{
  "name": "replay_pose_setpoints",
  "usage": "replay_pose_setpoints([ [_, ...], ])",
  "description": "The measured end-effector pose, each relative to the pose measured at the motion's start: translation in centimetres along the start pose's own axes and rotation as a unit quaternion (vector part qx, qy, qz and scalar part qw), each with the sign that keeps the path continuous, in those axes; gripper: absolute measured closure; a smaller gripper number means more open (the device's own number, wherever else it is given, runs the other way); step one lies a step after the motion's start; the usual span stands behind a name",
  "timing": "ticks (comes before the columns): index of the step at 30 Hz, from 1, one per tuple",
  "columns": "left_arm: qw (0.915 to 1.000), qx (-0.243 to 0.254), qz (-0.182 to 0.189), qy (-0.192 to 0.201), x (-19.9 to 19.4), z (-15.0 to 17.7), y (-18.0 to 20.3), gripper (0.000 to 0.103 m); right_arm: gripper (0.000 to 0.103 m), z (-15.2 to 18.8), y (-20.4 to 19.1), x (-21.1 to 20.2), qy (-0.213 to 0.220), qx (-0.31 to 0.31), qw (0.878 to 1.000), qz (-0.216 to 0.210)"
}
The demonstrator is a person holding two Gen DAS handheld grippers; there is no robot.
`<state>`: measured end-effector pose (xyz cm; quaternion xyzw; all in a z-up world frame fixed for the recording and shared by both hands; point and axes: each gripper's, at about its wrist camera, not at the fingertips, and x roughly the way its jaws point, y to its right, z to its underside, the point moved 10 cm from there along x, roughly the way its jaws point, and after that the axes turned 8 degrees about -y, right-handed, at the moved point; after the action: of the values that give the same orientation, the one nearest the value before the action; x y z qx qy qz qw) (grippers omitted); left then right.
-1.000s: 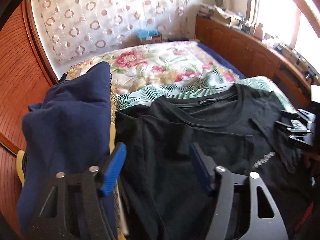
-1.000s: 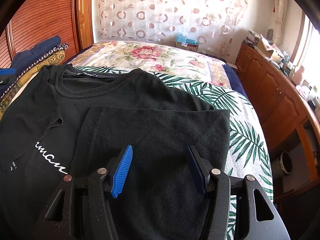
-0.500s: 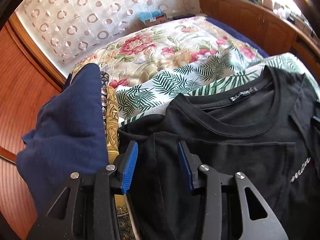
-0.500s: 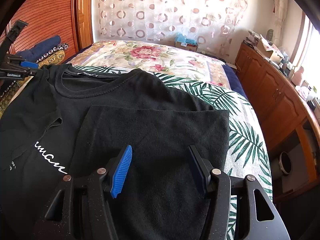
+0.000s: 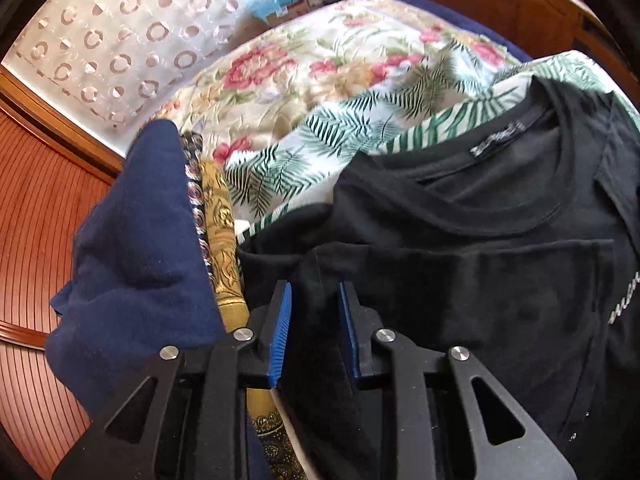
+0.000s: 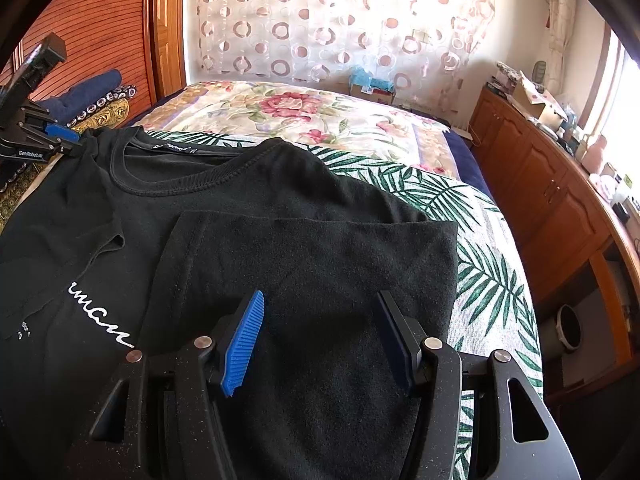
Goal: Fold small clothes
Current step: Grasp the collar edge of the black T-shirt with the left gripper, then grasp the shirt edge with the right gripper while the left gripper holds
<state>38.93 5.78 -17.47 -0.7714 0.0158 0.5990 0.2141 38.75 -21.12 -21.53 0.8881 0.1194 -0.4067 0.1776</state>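
Note:
A black T-shirt (image 6: 248,200) with white script lies on the bed, neck to the far side, its right side folded inward. It also shows in the left wrist view (image 5: 480,248). My left gripper (image 5: 314,312) has its jaws narrowed around a ridge of the shirt's left sleeve edge; in the right wrist view it (image 6: 68,140) sits at the shirt's left shoulder. My right gripper (image 6: 320,320) is open and empty, over the folded right part of the shirt.
A navy blue garment (image 5: 136,248) and a gold patterned cloth (image 5: 222,248) lie at the shirt's left by the wooden headboard (image 5: 36,240). Floral and palm-leaf bedcovers (image 6: 320,120) spread beyond. A wooden cabinet (image 6: 552,200) runs along the right.
My left gripper moved forward to the shirt's left shoulder and its jaws narrowed from wide open onto the sleeve fabric. My right gripper stayed still and open.

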Motion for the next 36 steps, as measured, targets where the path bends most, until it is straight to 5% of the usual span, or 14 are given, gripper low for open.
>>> replay_pose_setpoints([
  [7,0.9997,0.018,-0.007,-0.012,0.5,-0.4,0.9,0.074,0.044,0.0,0.0,0.0,0.000,0.002,1.000,-0.002],
  [8,0.9996,0.025,-0.012,-0.011,0.4,-0.4,0.9,0.081,0.044,0.0,0.0,0.0,0.000,0.001,1.000,-0.002],
  [9,0.9993,0.032,-0.017,-0.010,0.3,-0.4,1.0,0.099,0.044,0.0,-0.1,0.0,0.001,0.001,1.000,-0.003],
  [10,0.9993,0.033,-0.015,-0.009,0.2,-0.3,1.0,0.099,0.044,0.1,-0.1,-0.1,0.001,0.002,1.000,-0.005],
  [13,0.9984,0.037,-0.038,0.020,-1.4,-0.3,0.4,0.099,0.043,0.1,0.0,-0.1,0.000,0.005,1.000,-0.010],
  [23,0.9917,-0.035,-0.013,0.123,-9.1,1.0,-3.3,0.099,0.042,-0.1,1.1,-1.6,0.022,0.022,0.998,-0.051],
  [28,0.9808,-0.076,0.012,0.179,-11.2,2.0,-4.0,0.099,0.042,-0.5,3.6,-2.3,0.026,0.001,0.998,-0.053],
  [32,0.9768,-0.085,0.027,0.194,-11.5,3.2,-3.8,0.099,0.042,-0.2,6.3,-0.1,-0.010,-0.006,1.000,-0.023],
  [36,0.9750,-0.091,0.039,0.199,-11.0,4.1,-3.8,0.099,0.042,-0.7,7.9,1.2,-0.024,0.033,0.997,-0.069],
])
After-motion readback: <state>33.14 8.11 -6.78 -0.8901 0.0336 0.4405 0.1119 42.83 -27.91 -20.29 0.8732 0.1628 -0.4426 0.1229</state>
